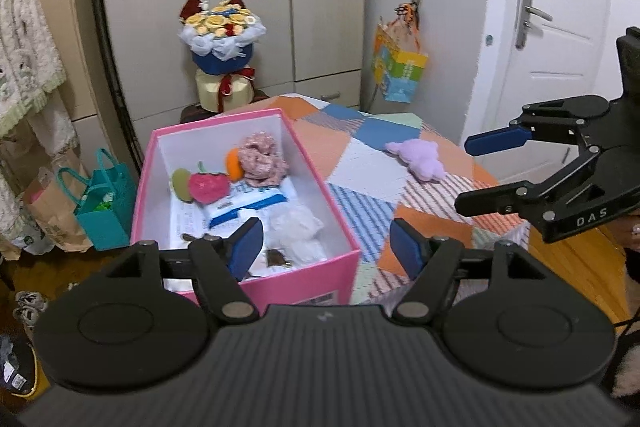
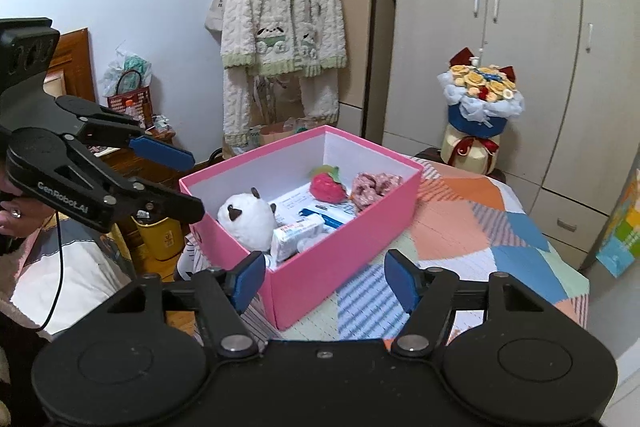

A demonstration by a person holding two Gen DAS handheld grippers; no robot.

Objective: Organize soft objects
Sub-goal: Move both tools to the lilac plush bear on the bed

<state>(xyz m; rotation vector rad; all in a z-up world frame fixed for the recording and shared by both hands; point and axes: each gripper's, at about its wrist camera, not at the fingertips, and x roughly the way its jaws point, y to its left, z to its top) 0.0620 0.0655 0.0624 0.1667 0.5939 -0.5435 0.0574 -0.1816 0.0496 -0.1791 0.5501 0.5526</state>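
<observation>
Now | both tongs (image 1: pixel 326 247) (image 2: pixel 324 277) spread, empty | pink box (image 1: pixel 316 281) near patchwork table's (image 1: pixel 432 195) edge | purple plush (image 1: pixel 420 157) apart

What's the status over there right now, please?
Left gripper and right gripper open, empty. Purple plush lies outside pink box. Nothing blocking it.
</observation>
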